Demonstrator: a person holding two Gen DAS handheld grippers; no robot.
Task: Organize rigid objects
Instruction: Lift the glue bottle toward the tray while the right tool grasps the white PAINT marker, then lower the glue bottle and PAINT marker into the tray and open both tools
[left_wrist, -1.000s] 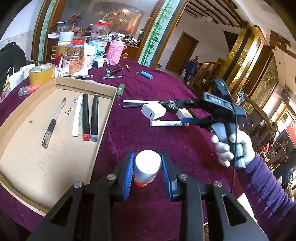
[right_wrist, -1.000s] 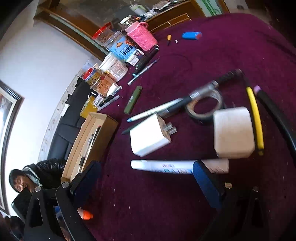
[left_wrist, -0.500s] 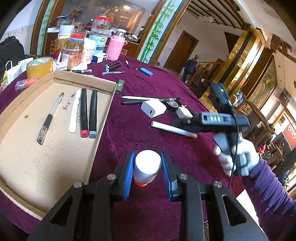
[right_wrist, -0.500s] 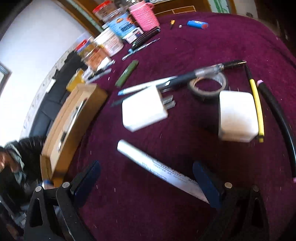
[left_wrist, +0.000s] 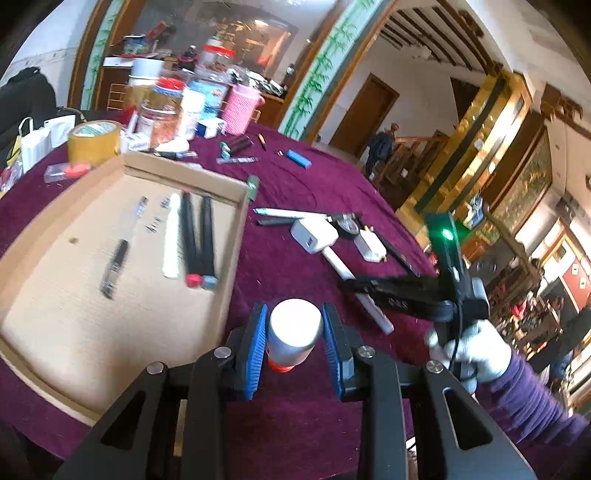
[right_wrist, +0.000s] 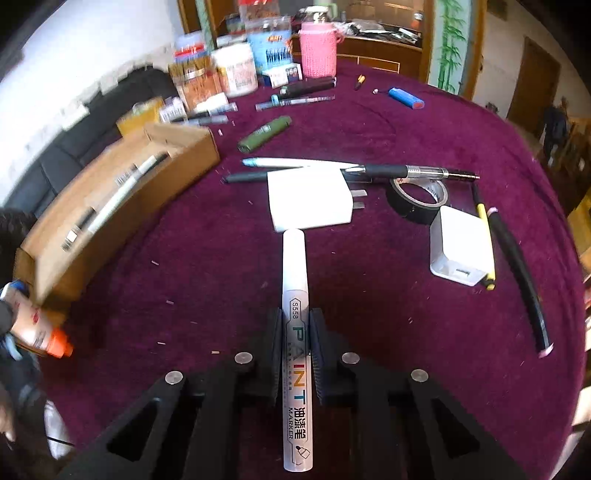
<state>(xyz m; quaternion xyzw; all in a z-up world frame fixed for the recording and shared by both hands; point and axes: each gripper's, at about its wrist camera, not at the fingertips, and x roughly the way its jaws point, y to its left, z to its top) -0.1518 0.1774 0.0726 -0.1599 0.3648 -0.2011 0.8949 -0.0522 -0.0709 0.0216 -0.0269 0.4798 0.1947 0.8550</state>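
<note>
My left gripper (left_wrist: 294, 314) is shut on a small white bottle (left_wrist: 293, 334) with an orange cap, held above the purple cloth just right of the cardboard tray (left_wrist: 92, 332). That bottle (right_wrist: 37, 328) also shows at the left edge of the right wrist view. A white paint marker (right_wrist: 294, 266) lies lengthwise between the right gripper's (right_wrist: 295, 325) fingers. Its jaws are closing and the pads press on the barrel. In the left wrist view a gloved hand holds the right gripper (left_wrist: 354, 286) over the same marker (left_wrist: 341, 266).
Several pens (left_wrist: 195, 240) lie in the tray. Beyond the marker are a white charger (right_wrist: 308, 199), a black tape roll (right_wrist: 417, 199), a second white charger (right_wrist: 461, 247), loose pens and a green pen (right_wrist: 264, 133). Jars and a pink-covered jar (right_wrist: 317, 48) stand at the back.
The right gripper swung round in line with the paint marker and went from wide open to closed on it. The marker turned on the cloth. The left gripper shifted slightly with its bottle.
</note>
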